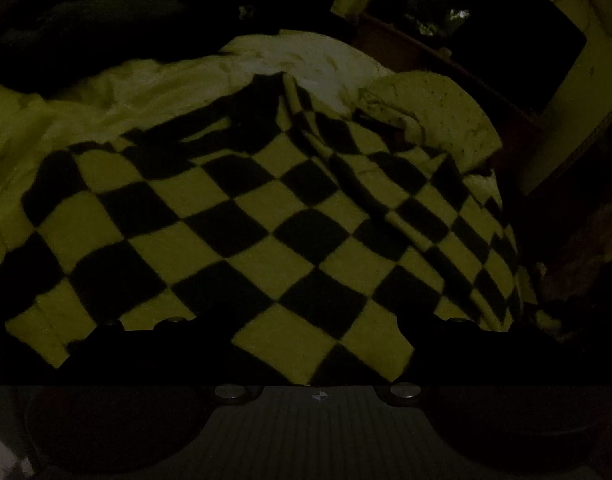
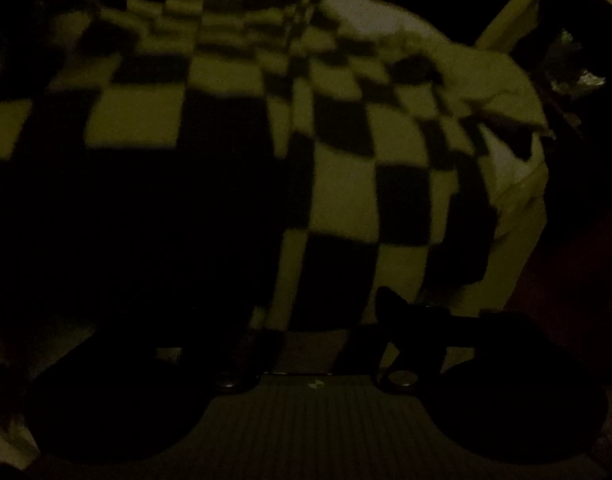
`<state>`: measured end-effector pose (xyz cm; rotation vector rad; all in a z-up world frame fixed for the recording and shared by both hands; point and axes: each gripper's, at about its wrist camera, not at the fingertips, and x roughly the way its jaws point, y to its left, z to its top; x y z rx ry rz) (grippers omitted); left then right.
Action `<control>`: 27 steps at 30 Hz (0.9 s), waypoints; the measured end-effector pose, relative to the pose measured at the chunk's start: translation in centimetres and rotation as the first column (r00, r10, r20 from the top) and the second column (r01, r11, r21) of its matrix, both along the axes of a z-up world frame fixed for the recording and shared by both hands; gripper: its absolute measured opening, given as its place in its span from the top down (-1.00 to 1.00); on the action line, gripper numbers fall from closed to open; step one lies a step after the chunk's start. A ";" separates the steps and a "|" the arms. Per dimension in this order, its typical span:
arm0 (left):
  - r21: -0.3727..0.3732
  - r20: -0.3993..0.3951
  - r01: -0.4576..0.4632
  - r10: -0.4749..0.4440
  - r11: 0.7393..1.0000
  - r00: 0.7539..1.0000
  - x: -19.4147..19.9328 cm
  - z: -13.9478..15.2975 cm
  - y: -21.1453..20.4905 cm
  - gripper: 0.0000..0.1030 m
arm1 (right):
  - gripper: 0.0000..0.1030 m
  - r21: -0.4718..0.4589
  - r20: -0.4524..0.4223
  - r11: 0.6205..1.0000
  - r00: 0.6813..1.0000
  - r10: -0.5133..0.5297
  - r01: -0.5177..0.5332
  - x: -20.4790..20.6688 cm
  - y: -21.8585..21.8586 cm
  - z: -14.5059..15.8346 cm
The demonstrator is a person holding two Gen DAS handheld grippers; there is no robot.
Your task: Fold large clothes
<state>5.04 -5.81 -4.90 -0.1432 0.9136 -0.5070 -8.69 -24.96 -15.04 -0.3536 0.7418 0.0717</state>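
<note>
The room is very dark. A large black-and-light checkered cloth (image 1: pixel 266 216) lies spread over a bed, with a raised fold running toward its far end. It also fills the right wrist view (image 2: pixel 345 140), where its left part is lost in shadow. My left gripper (image 1: pixel 306 344) sits low over the near edge of the cloth; its dark fingers stand wide apart with cloth showing between them. My right gripper (image 2: pixel 317 340) is close above the cloth; its fingers are dark shapes and I cannot tell how they stand.
A pale bedsheet (image 1: pixel 146 92) and a pillow (image 1: pixel 437 108) lie beyond the cloth. Dark wooden furniture (image 1: pixel 445 60) and a light wall (image 1: pixel 585 80) stand at the far right. The bed's right edge (image 2: pixel 533 200) drops off to a dark floor.
</note>
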 end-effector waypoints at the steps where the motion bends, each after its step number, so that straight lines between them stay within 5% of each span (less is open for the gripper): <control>1: 0.004 0.001 0.003 -0.003 1.000 1.000 -0.1 0.0 -0.1 -1.00 | -0.08 0.001 -0.017 1.000 1.000 -0.006 0.006 0.2 -0.2 -0.3; 2: 0.010 0.004 0.008 -0.008 1.000 1.000 -0.2 0.0 -0.2 -1.00 | -0.03 0.014 -0.030 1.000 0.999 -0.017 0.017 0.4 -0.5 -0.5; 4: 0.030 0.010 0.015 -0.015 0.999 1.000 -0.3 0.1 -0.3 -1.00 | 0.50 0.069 -0.068 0.996 0.996 -0.055 0.060 0.8 -1.7 0.0; 6: 0.050 0.017 0.014 -0.015 0.999 1.000 -0.3 0.0 -0.4 -1.00 | 0.80 0.191 -0.093 0.976 0.992 -0.087 0.104 0.6 -3.9 1.6; 9: 0.048 0.015 0.012 -0.012 0.999 1.000 -0.1 0.0 -0.4 -1.00 | 0.86 0.448 -0.099 0.880 0.987 -0.123 0.155 0.0 -8.7 5.2; 11: 0.038 0.010 0.004 -0.004 0.999 1.000 0.1 -0.2 -0.5 -1.00 | 0.86 0.662 -0.124 0.732 0.987 -0.107 0.162 -0.1 -13.0 7.4; 13: 0.033 0.004 0.005 -0.005 0.999 1.000 0.4 -0.2 -0.9 -1.00 | 0.87 0.836 -0.109 0.531 0.990 -0.090 0.140 -0.3 -17.2 9.1; 15: 0.028 0.004 0.008 -0.008 1.000 1.000 0.7 0.0 -1.4 -1.00 | 0.87 0.948 -0.059 0.305 0.993 -0.102 0.088 -0.5 -21.1 10.6; 17: 0.018 0.007 0.002 -0.003 1.000 1.000 1.1 0.3 -2.0 -1.00 | 0.88 0.992 -0.017 0.124 0.992 -0.123 0.032 -0.2 -24.2 11.6; 21: 0.008 0.029 0.062 -0.063 0.998 0.998 2.5 1.2 -4.5 -1.00 | 0.88 0.998 0.049 -0.037 0.980 -0.195 -0.057 1.6 -28.4 13.6; 23: 0.046 0.070 0.113 -0.117 0.992 0.991 3.6 1.6 -6.7 -1.00 | 0.88 0.983 0.043 -0.169 0.978 -0.204 -0.079 3.5 -30.3 13.4; 24: 0.067 0.091 0.133 -0.139 0.989 0.986 4.3 1.7 -7.8 -1.00 | 0.88 0.976 0.038 -0.203 0.975 -0.221 -0.084 4.3 -30.8 13.2; 27: 0.151 0.099 0.189 -0.205 0.970 0.974 7.3 0.3 -11.9 -1.00 | 0.88 0.984 0.022 -0.162 0.960 -0.281 -0.070 6.7 -31.9 13.1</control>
